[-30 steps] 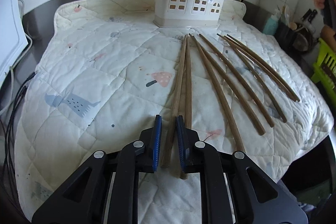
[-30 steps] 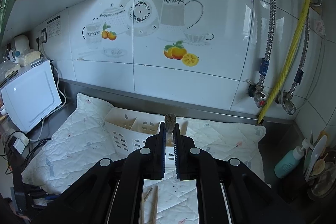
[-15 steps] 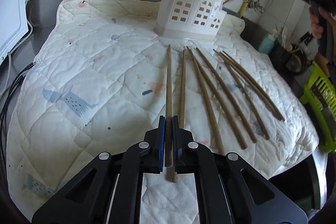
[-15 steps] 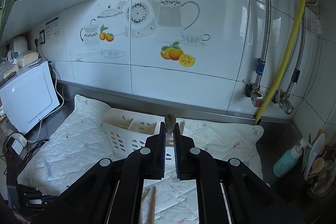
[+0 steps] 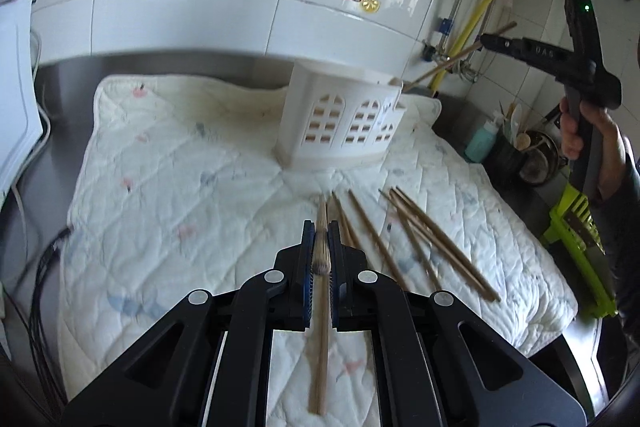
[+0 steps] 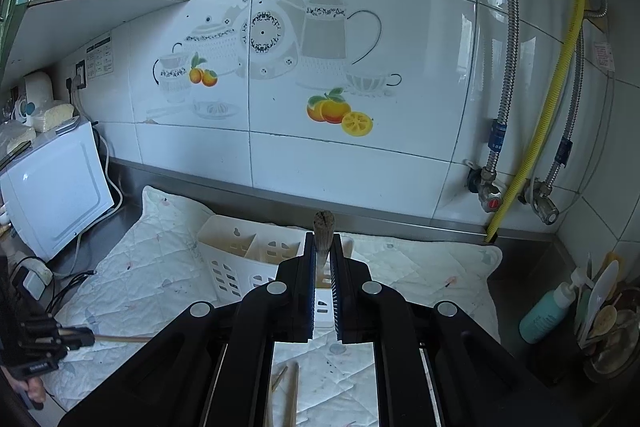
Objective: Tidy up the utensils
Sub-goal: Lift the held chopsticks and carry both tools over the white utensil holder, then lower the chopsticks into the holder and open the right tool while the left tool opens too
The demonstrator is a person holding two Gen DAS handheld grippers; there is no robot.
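My left gripper [image 5: 321, 227] is shut on a wooden chopstick [image 5: 321, 255] and holds it lifted above the quilted mat [image 5: 168, 195], pointing toward the white utensil holder [image 5: 340, 121]. Several more chopsticks [image 5: 432, 235] lie on the mat to its right. My right gripper [image 6: 323, 241] is shut on another chopstick [image 6: 324, 223], held up above the holder [image 6: 248, 255]; in the left wrist view it [image 5: 490, 41] hangs over the holder's right end, its chopstick [image 5: 452, 61] slanting down toward the rim. The left gripper with its chopstick shows at the left edge of the right wrist view [image 6: 86, 339].
A white appliance [image 6: 52, 187] stands left of the mat with cables [image 5: 44, 267] beside it. A teal bottle [image 6: 548, 311], a utensil pot [image 6: 604, 319] and a green rack [image 5: 580, 259] are at the right. Pipes and valves [image 6: 492, 195] run down the tiled wall.
My left gripper closed on a chopstick and lifted it off the mat, tilting up toward the holder. My right gripper stayed shut on its chopstick, almost still above the holder.
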